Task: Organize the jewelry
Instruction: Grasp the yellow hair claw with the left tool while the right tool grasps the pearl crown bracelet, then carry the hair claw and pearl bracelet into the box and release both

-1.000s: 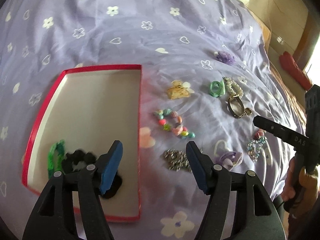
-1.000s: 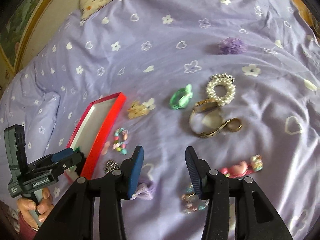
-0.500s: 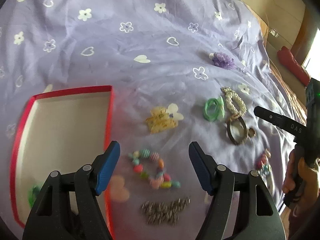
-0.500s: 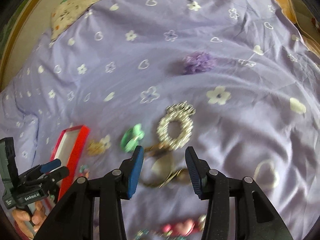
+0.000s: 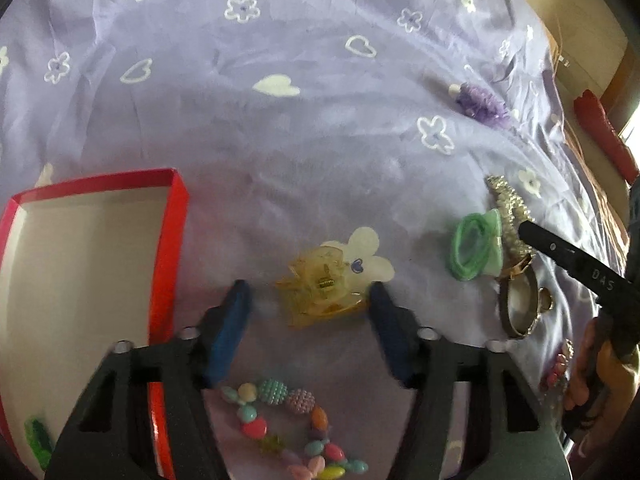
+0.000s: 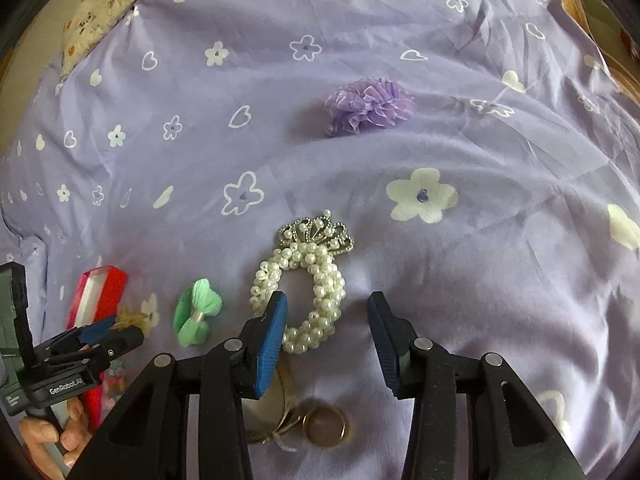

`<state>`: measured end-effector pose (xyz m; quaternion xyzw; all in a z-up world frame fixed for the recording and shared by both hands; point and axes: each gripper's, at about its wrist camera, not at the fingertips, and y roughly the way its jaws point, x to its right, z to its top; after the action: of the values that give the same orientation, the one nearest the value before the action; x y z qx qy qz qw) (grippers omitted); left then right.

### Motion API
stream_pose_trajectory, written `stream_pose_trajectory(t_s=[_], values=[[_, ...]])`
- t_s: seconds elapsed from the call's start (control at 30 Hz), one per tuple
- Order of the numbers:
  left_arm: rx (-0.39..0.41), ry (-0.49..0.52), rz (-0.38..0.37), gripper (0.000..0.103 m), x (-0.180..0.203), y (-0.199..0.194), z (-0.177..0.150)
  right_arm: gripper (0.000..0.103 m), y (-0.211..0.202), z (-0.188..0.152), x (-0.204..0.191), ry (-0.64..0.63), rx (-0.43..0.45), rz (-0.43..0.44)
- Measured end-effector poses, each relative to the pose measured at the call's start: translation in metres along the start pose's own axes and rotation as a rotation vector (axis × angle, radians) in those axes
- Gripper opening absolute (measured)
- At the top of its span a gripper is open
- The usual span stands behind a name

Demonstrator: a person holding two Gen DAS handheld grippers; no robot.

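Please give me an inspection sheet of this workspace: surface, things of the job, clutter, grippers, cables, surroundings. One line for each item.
Surface: purple bedsheet with white flowers and hearts, wrinkled.
Job's things: red box, a green piece in its corner; yellow hair claw; beaded bracelet; green bow; pearl band with crown; gold bangle; purple flower.
Clutter: nothing seen.
Grippers: left gripper open, jaws either side of the hair claw; right gripper open, over the pearl band.
Cables: nothing seen.
Surroundings: patterned pillow.
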<state>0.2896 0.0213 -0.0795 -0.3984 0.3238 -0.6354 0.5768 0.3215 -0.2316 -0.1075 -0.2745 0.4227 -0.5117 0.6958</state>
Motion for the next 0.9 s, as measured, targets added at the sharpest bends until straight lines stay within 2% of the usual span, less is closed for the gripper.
stream_pose_trajectory(t_s=[0.03, 0.07, 0.1, 0.3, 0.57, 0.9], values=[[0.007, 0.003, 0.003, 0.052, 0.000, -0.001, -0.001, 0.033, 0.001, 0.000, -0.001, -0.007, -0.001, -0.009], [0.011, 0.004, 0.003, 0.046, -0.001, -0.001, -0.001, 0.017, 0.002, 0.001, -0.001, -0.013, -0.004, -0.017], [0.012, 0.002, -0.001, 0.046, -0.002, -0.002, -0.001, 0.015, 0.003, 0.001, -0.001, -0.013, -0.007, -0.017], [0.038, -0.017, -0.039, 0.045, -0.007, -0.014, -0.004, 0.013, -0.009, 0.001, -0.003, -0.012, 0.026, 0.006], [0.100, -0.034, -0.082, 0.045, -0.012, -0.048, -0.010, 0.011, -0.050, 0.008, -0.024, -0.033, 0.108, 0.064], [0.156, -0.060, -0.088, 0.045, -0.032, -0.091, -0.030, 0.011, -0.074, -0.001, -0.062, -0.073, 0.126, 0.145]])
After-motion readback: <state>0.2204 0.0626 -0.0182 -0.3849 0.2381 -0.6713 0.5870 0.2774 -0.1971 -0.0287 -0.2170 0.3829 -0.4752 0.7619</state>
